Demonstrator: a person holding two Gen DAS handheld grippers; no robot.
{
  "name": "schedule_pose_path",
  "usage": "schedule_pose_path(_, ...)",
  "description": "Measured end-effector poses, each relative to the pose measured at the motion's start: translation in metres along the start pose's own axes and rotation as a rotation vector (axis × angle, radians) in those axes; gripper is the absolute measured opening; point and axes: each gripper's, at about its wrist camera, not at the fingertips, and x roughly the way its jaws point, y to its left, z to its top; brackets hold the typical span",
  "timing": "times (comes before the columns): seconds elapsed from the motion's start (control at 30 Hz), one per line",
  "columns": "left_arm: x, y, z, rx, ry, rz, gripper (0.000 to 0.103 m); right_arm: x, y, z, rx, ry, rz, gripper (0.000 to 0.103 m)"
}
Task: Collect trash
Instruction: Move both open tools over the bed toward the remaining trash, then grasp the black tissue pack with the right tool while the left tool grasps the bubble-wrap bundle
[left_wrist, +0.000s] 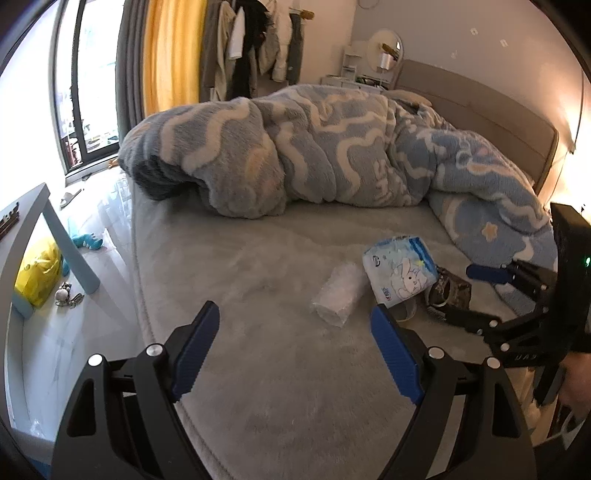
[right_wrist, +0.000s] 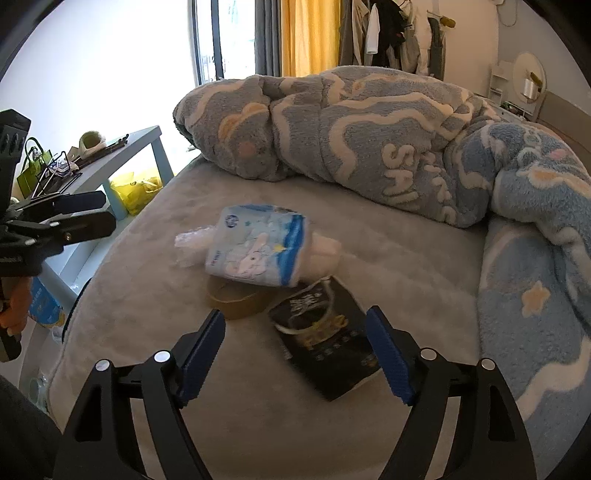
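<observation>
On the grey bed sheet (right_wrist: 369, 258) lies a small heap of trash. It holds a blue-and-white tissue pack (right_wrist: 258, 247) (left_wrist: 400, 269), a crumpled clear plastic wrap (left_wrist: 338, 295) (right_wrist: 192, 243), a brown tape roll (right_wrist: 236, 299) and a black snack packet (right_wrist: 325, 339) (left_wrist: 452, 291). My right gripper (right_wrist: 295, 321) (left_wrist: 476, 295) is open just over the black packet, which shows between its blue pads without being pressed. My left gripper (left_wrist: 295, 317) (right_wrist: 99, 214) is open and empty, a short way in front of the clear wrap.
A bunched blue-and-cream fleece blanket (left_wrist: 314, 147) fills the far and right side of the bed. Left of the bed stands a pale blue side table (right_wrist: 122, 147) with a yellow bag (left_wrist: 38, 273) under it. Keys (left_wrist: 68, 295) and a teal toy (left_wrist: 86, 242) lie on the floor.
</observation>
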Motion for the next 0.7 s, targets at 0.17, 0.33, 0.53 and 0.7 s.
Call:
schedule_pose_path(0.17, 0.016, -0.003, 0.002, 0.02, 0.018, -0.021, 0.086, 0.009, -0.014, -0.005, -0.027, 0.026, 0.011, 0.08)
schedule_pose_path(0.33, 0.03, -0.006, 0.003, 0.042, 0.029, -0.042, 0.086, 0.015, -0.024, -0.007, -0.054, 0.043, 0.062, 0.08)
schedule_pose_path(0.53, 0.046, -0.01, 0.004, 0.064, 0.05, -0.061, 0.086, 0.022, -0.021, -0.009, -0.133, 0.062, 0.098, 0.08)
schedule_pose_path(0.7, 0.06, -0.013, 0.004, 0.077, 0.069, -0.071, 0.086, 0.025, -0.023, -0.01, -0.167, 0.046, 0.057, 0.081)
